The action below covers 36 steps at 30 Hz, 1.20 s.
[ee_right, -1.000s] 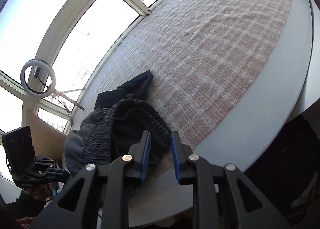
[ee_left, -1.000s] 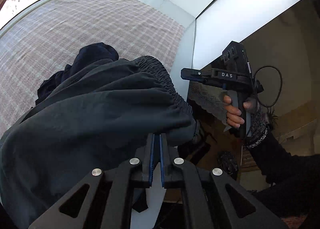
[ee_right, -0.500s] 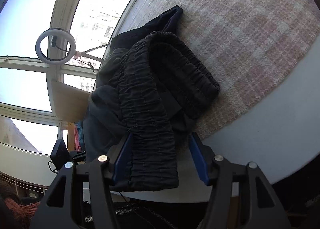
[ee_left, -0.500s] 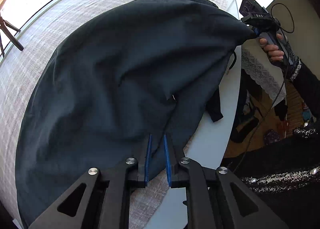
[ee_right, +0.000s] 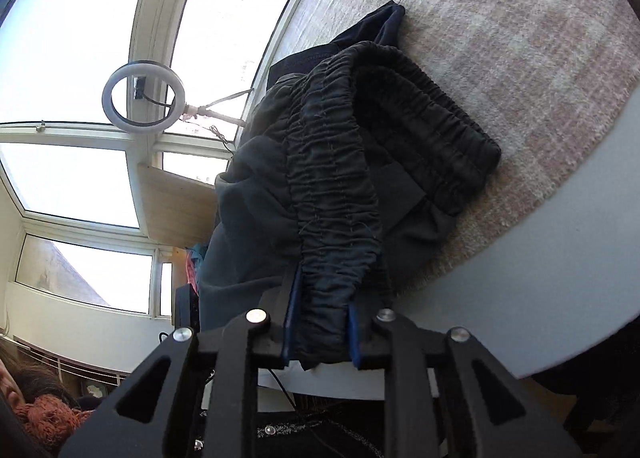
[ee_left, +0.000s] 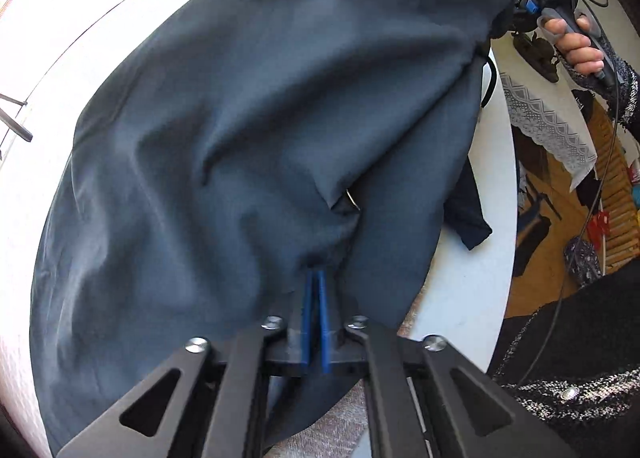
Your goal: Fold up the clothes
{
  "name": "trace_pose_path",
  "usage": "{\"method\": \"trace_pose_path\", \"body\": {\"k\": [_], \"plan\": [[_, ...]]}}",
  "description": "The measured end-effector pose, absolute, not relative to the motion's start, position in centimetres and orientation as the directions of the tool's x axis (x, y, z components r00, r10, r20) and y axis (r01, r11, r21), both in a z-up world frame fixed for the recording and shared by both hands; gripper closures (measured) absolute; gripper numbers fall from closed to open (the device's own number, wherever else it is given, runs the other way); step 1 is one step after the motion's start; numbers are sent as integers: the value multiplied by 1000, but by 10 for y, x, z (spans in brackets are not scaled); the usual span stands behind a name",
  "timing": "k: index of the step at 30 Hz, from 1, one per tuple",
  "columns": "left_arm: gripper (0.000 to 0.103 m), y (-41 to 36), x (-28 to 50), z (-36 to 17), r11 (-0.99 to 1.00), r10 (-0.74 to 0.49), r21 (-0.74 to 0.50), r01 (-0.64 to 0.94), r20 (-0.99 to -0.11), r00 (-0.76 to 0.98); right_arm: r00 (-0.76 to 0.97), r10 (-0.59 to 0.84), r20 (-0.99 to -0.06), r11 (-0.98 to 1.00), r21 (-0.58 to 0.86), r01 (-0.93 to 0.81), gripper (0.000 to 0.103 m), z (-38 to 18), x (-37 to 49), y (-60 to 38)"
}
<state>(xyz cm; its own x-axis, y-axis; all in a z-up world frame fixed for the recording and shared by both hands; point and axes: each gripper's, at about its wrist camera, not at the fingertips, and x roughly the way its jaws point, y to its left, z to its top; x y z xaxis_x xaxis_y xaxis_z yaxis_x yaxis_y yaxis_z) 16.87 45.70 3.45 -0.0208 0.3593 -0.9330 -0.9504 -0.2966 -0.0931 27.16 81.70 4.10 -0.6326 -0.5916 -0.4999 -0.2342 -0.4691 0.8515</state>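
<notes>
Dark trousers (ee_left: pixel 248 130) fill mid-frame; left gripper (ee_left: pixel 315 278) is clenched on thin fabric, which could slip; right gripper (ee_right: pixel 320 318) is closing around the elastic waistband (ee_right: pixel 336 194).

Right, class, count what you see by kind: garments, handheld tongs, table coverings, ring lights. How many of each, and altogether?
Garments: 2, the grey elastic-waisted garment and a navy garment under it
Tongs: 2, left tongs shut on the grey fabric, right tongs closing on its waistband
Checked cloth: 1
Ring light: 1
Total: 6
</notes>
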Motion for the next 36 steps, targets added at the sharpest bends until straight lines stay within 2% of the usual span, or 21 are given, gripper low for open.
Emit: {"method": "trace_pose_path", "body": {"k": [3,7,11,14,16,17,19,22,24,27,29,32,33,34,35,36], "plan": [[103,448,159,56,-324,418,-140,-936,-908,-9,-677,-520,-521,-546,812,-206,95,72,266,825],[103,438,153,90,-320,490,-217,-922,-871,34,-717,-422,-554,-636,745,-201,96,111,251,843],[103,426,156,100,-264,562,-366,-892,-810,166,-728,-354,-587,-702,682,-208,96,134,230,858],[103,420,166,80,-293,522,-369,-882,-835,175,-732,-339,-591,-709,672,-214,96,135,231,873],[103,420,166,64,-323,461,-342,-883,-871,169,-655,-320,-684,-741,611,-277,95,112,226,875],[103,424,168,64,-340,437,-321,-884,-886,154,-607,-322,-727,-749,588,-306,90,95,225,877],[103,425,170,68,-356,407,-294,-887,-903,136,-579,-319,-750,-722,589,-365,85,73,234,887],[103,420,175,90,-338,421,-274,-900,-900,116,-658,-309,-687,-619,670,-409,75,66,269,904],[103,430,180,100,-310,451,-263,-914,-887,103,-692,-313,-650,-553,717,-423,61,66,294,906],[92,454,186,105,-250,484,-256,-934,-868,108,-700,-363,-615,-469,770,-433,56,52,308,894],[88,472,186,101,-201,486,-241,-950,-866,117,-685,-416,-598,-421,794,-438,56,36,301,880],[87,496,188,88,-156,472,-221,-963,-873,124,-692,-446,-568,-370,821,-436,56,20,283,871],[88,500,187,84,-149,468,-219,-964,-874,126,-699,-447,-558,-354,828,-435,56,16,278,870],[94,505,187,80,-142,465,-216,-966,-876,127,-696,-439,-568,-353,821,-448,57,14,273,868],[101,506,184,77,-150,465,-228,-962,-875,135,-685,-428,-589,-370,806,-462,67,15,269,866],[102,507,180,74,-161,466,-243,-957,-873,143,-680,-419,-602,-396,795,-460,77,21,267,863]]}}
